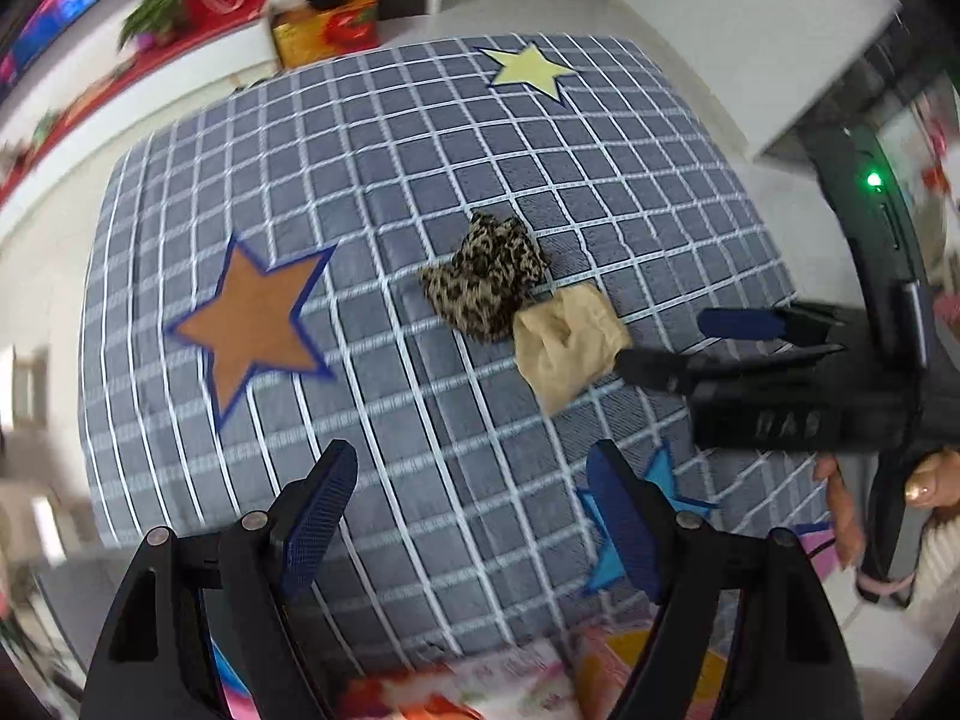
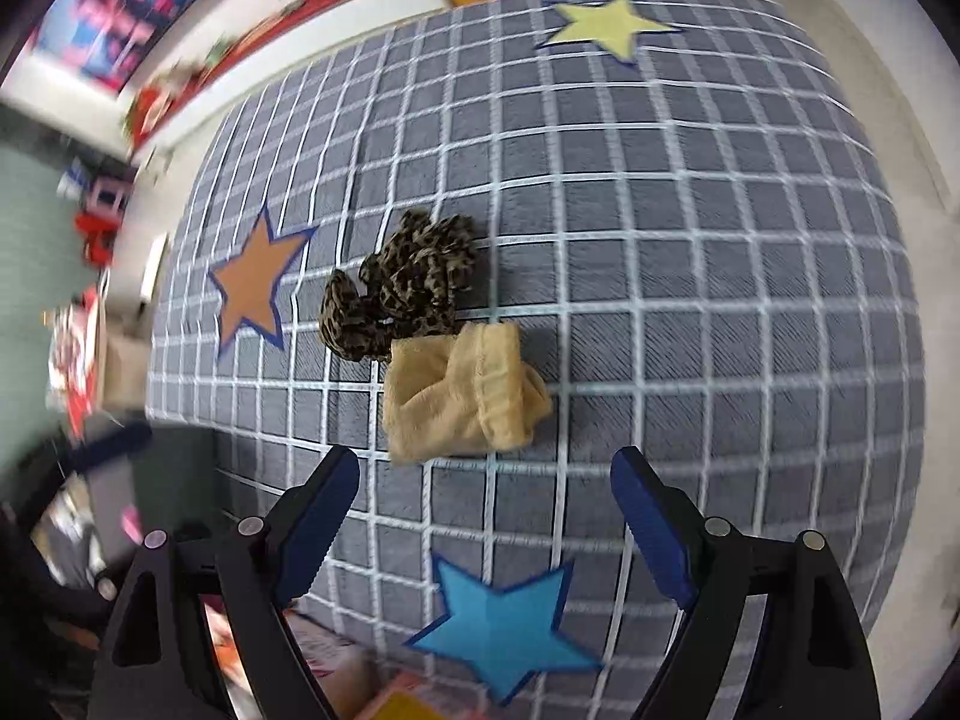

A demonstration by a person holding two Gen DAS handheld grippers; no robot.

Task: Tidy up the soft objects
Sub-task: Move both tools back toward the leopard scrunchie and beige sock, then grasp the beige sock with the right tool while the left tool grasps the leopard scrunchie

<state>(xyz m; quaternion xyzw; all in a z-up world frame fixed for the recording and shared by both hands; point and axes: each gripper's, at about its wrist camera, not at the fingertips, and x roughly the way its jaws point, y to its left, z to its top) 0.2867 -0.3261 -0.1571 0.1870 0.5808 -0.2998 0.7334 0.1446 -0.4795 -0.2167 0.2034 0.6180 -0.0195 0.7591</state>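
Two soft items sit mid-mat, touching: a beige cloth (image 2: 465,393) bunched in a loose fold, and a leopard-print cloth (image 2: 399,294) crumpled just beyond it, toward the orange star (image 2: 255,288). Both rest on the grey checked mat (image 2: 720,300); neither is lifted or gripped.

Key relation: in the right wrist view the beige cloth lies straight ahead of the right gripper (image 2: 486,510), slightly toward its left finger, near but apart from the tips. Its long axis runs roughly across the gap between the jaws, so a straight descent looks workable w/o much wrist roll. Leopard cloth is further out along the same line.

Right gripper: jaws spread wide, nothing between them. In the left wrist view its dark finger overlaps the beige cloth's edge; contact can't be confirmed.

Left gripper (image 1: 474,516): also released, jaws wide, empty. It hangs over bare mat, both cloths well ahead and a bit to its right. Judgement: right hand is nearer the beige item; left is better placed for the leopard one, approx.

Surrounds: blue star (image 2: 504,630) under the right gripper, yellow star (image 2: 606,24) at the far edge. A person's hand (image 1: 840,504) holds the right tool. Background is blurred; no bin or target spot can be identified.
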